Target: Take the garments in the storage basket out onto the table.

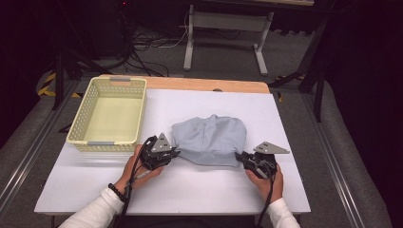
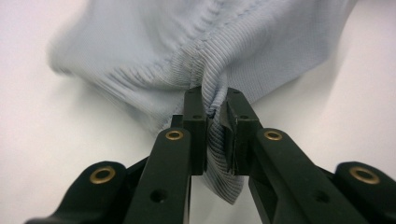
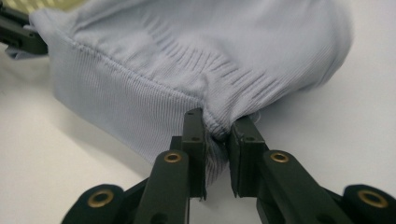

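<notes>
Garment (image 1: pixel 211 137): pale blue ribbed knit cloth, matt. Basket (image 1: pixel 85 118): cream perforated plastic. Surface (image 1: pixel 190 190): smooth matt white board. Left tool (image 2: pixel 212 116): black matt plastic, brass rivets.

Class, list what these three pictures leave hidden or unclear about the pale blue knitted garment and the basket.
- Pale blue ribbed knitted garment: folded on itself in the high view, so its type and underside are hidden.
- Its far edge: blurred in the left gripper view.
- Pinched fabric: covered by the left hand-held gripper and right hand-held gripper.
- Cream plastic lattice basket: cut off by the top edge.
</notes>
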{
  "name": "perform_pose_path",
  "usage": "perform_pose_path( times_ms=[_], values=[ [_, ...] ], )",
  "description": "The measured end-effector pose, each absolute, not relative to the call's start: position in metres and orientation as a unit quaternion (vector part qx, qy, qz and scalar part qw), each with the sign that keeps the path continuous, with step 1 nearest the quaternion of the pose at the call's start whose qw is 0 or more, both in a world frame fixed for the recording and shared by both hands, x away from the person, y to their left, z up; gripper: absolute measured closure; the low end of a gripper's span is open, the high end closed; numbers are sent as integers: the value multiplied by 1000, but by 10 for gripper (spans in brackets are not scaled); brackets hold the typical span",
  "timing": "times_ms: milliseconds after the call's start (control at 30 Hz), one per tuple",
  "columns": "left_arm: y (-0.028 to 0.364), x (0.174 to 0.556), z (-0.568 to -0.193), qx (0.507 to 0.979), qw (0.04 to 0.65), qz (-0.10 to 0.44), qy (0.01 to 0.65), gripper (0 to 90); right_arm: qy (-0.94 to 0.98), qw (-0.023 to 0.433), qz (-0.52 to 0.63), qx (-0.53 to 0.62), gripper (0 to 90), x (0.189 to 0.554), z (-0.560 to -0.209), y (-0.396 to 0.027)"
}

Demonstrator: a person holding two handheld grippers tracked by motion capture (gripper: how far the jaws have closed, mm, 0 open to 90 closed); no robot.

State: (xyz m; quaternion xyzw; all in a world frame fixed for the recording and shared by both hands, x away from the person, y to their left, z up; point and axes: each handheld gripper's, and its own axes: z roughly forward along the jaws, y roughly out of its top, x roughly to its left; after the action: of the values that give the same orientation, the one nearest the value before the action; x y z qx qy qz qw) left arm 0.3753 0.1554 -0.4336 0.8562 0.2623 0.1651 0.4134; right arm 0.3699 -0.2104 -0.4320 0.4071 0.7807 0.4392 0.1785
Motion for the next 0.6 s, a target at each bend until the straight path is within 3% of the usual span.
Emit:
perform_pose_path(
  times_ms=[233, 600],
  values=[
    [165, 347, -394, 827, 476, 180, 236, 841, 739, 222, 498, 395, 772, 338, -388, -226],
    [175, 323, -380, 812, 501, 191, 230, 876, 737, 254, 501, 377, 783, 325, -370, -226]
  ],
)
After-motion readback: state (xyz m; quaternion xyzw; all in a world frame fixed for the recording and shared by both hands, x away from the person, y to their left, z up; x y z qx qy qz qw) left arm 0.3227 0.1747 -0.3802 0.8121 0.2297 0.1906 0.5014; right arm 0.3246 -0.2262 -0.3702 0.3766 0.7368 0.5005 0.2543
